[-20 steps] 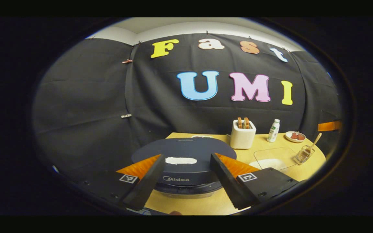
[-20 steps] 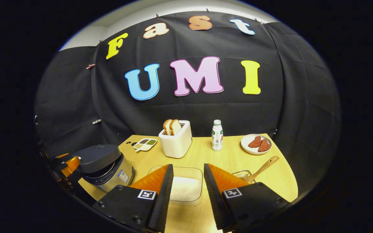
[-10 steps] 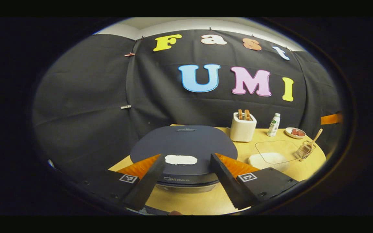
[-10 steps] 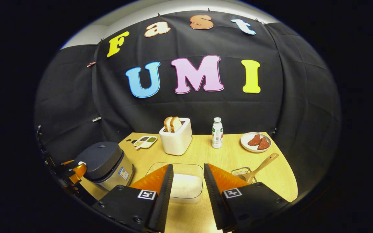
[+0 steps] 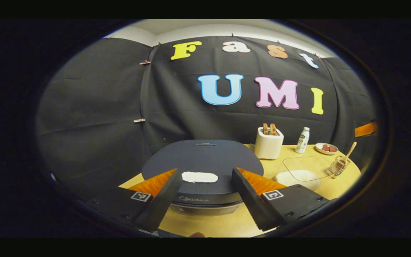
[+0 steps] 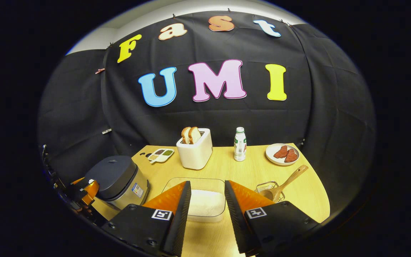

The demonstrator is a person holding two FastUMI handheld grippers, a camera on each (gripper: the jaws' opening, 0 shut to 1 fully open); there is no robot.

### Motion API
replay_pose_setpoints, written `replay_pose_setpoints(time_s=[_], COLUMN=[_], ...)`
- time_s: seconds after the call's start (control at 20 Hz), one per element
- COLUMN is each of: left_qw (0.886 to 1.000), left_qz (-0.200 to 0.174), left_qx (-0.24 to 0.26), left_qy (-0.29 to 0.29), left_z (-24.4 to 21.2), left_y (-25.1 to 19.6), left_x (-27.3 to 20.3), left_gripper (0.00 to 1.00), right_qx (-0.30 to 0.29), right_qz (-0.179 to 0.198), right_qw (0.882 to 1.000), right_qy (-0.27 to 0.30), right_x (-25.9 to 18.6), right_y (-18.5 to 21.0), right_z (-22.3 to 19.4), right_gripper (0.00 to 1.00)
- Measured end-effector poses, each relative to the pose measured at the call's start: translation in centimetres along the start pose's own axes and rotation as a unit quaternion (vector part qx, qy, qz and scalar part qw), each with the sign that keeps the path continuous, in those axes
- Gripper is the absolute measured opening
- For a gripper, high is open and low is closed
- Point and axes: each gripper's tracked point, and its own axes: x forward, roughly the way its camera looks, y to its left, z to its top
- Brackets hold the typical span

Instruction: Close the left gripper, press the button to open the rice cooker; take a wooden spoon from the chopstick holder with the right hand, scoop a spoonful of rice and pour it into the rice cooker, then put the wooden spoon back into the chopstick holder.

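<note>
The rice cooker [image 5: 205, 159] stands close ahead in the left gripper view, its dark lid down. Its white button [image 5: 199, 177] lies at the lid's front edge. My left gripper [image 5: 206, 174] is open, with the fingers either side of the button and just above the lid. In the right gripper view the rice cooker [image 6: 116, 176] is at the table's left, with the left gripper [image 6: 84, 189] at its near side. My right gripper [image 6: 207, 184] hangs open above the clear box of rice [image 6: 205, 204]. The wooden spoon [image 6: 287, 182] leans in the wire chopstick holder [image 6: 267, 187] to the right.
On the wooden table [image 6: 248, 175] a white toaster [image 6: 194, 150] with bread stands at the back. A small bottle [image 6: 239, 144] and a plate of meat [image 6: 282, 154] are to its right. A divided dish [image 6: 160, 155] lies to its left.
The left gripper has drawn in closer over the cooker's lid, which now looks larger. The right gripper has drifted slightly. Both stay open.
</note>
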Motion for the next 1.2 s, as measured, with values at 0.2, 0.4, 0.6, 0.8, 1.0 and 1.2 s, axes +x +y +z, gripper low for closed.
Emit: replay_pose_setpoints(time_s=[0.2,0.4,0.6,0.8,1.0,1.2], left_qw=[1.000,1.000,1.000,1.000,1.000,1.000], left_qz=[-0.006,-0.006,-0.001,0.001,0.004,0.016], left_qx=[-0.002,-0.004,-0.005,0.001,-0.004,-0.001], left_qy=[0.015,0.008,-0.002,-0.004,0.006,0.011], left_z=[-1.0,-0.8,-0.8,-0.8,-0.5,-0.4], left_y=[-0.1,0.0,0.0,0.0,0.1,0.1], left_x=[0.4,0.1,0.2,0.2,0.3,0.4], left_gripper=[0.98,0.98,0.98,1.00,0.98,0.97], right_qx=[0.001,0.002,0.002,0.004,0.005,0.009], right_qz=[0.000,-0.004,-0.008,-0.011,-0.008,-0.005], right_qw=[1.000,1.000,1.000,1.000,1.000,1.000], right_qy=[0.000,0.002,0.003,0.005,0.011,0.011], right_x=[-0.4,-0.5,-0.6,-0.8,-1.0,-1.0], right_y=[0.1,-0.3,-0.9,-1.0,-0.9,-0.9], right_z=[-0.3,-0.4,-0.6,-0.8,-1.3,-1.5], right_gripper=[0.60,0.60,0.60,0.60,0.60,0.60])
